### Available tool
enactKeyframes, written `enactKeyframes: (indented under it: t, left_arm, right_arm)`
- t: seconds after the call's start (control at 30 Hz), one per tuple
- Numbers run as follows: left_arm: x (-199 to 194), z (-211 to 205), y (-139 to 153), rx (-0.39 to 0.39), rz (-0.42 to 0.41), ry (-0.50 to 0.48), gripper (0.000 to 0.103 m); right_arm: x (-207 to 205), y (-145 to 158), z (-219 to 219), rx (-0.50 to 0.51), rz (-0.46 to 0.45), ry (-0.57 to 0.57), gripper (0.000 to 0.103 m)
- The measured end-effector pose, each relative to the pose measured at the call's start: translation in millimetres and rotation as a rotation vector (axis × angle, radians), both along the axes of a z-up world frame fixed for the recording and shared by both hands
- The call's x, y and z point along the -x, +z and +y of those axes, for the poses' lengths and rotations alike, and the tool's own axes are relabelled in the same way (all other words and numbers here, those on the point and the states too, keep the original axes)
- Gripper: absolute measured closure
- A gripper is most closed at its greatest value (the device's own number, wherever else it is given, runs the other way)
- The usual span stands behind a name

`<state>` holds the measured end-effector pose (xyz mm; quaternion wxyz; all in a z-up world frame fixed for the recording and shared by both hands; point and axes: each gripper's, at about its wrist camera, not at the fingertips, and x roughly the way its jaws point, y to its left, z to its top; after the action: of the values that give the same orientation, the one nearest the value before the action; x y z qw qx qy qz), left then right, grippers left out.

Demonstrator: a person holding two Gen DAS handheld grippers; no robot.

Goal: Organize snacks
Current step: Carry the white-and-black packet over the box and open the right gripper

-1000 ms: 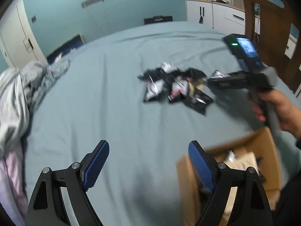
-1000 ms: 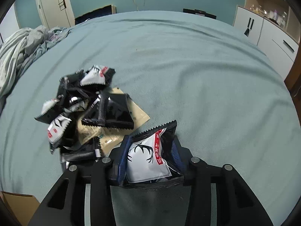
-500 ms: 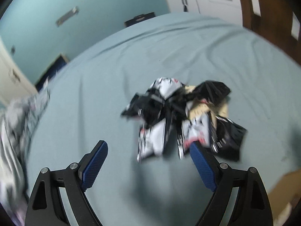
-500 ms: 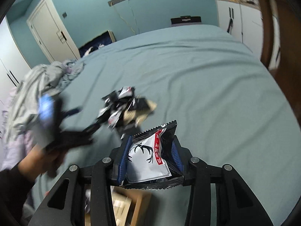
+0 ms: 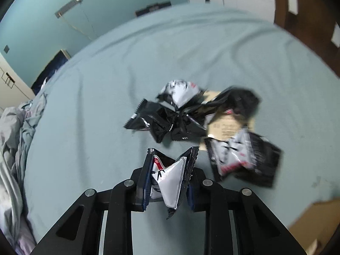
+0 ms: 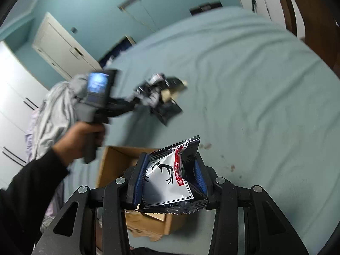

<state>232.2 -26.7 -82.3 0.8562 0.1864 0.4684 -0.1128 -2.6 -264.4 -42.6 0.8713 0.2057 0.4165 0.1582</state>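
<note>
In the left wrist view my left gripper (image 5: 169,176) is shut on a black-and-white snack packet (image 5: 172,178), crumpled between its blue pads just in front of the snack pile (image 5: 191,114) on the teal bed. In the right wrist view my right gripper (image 6: 170,176) is shut on another snack packet (image 6: 170,178) with an antler print and a red strip, held above the open cardboard box (image 6: 119,159). A hand (image 6: 80,136) in that view holds the left gripper's grey handle with its lit screen at the pile (image 6: 161,93).
A beige flat packet (image 5: 229,123) lies under the pile. The box corner (image 5: 314,223) shows at the lower right. Crumpled grey bedding (image 5: 12,140) lies along the bed's left side. A wooden chair (image 5: 308,17) and white cabinets stand beyond the bed.
My left gripper moved up to the pile and shut on a packet. My right gripper carried its packet back from the pile to above the box, rolling as it went.
</note>
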Motion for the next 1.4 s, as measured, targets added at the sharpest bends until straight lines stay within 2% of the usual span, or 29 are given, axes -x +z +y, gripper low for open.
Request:
enactKeyframes:
  t: [0.2,0.27,0.47,0.6,0.63,0.7,0.8,0.87,0.93,0.97,1.0,1.07,1.17,1.4]
  left_arm:
    - [59,19,56,0.092,-0.031,0.022,0.078]
    - [90,21,76,0.121,-0.048,0.019,0.078]
    - [168,12,112,0.211,-0.087,-0.014,0.077]
    - [210,0,107,0.262,-0.092,-0.044,0.077]
    - [223,-3,99,0.259,-0.136,-0.042,0.077]
    - [236,-6,88,0.232,-0.166,-0.05,0.077]
    - [241,-9,70,0.251,-0.096,-0.076,0.077]
    - [241,-12,68,0.233,-0.086,-0.084,0.076]
    - [243,-10,71,0.248,-0.103,-0.082,0.073]
    - [245,-7,72,0.266,-0.11,-0.085,0.063]
    - [245,-6,72,0.275,-0.106,-0.092,0.043]
    - [248,-4,73,0.275,-0.124,-0.091,0.019]
    - [251,-3,77,0.238,-0.18,-0.068,0.016]
    - [240,14,78,0.211,-0.202,0.032,0.012]
  right_arm:
    - [-6,5,4,0.016,0.009,-0.007,0.063]
    - [-4,5,9,0.021,0.013,-0.015,0.063]
    - [1,10,22,0.087,0.01,-0.012,0.063]
    - [6,15,37,0.166,-0.022,0.011,0.063]
    - [7,16,42,0.18,-0.025,0.024,0.063]
    - [9,16,45,0.168,-0.022,0.055,0.063]
    - [13,17,47,0.16,-0.026,0.07,0.063]
    - [15,18,51,0.175,-0.04,0.081,0.063]
    - [17,19,57,0.201,-0.059,0.098,0.063]
    - [17,18,59,0.208,-0.062,0.105,0.063]
    - [17,18,62,0.217,-0.063,0.116,0.063]
    - [17,17,66,0.225,-0.063,0.133,0.063]
    - [18,16,72,0.244,-0.064,0.152,0.063]
    - [19,17,80,0.259,-0.058,0.175,0.063]
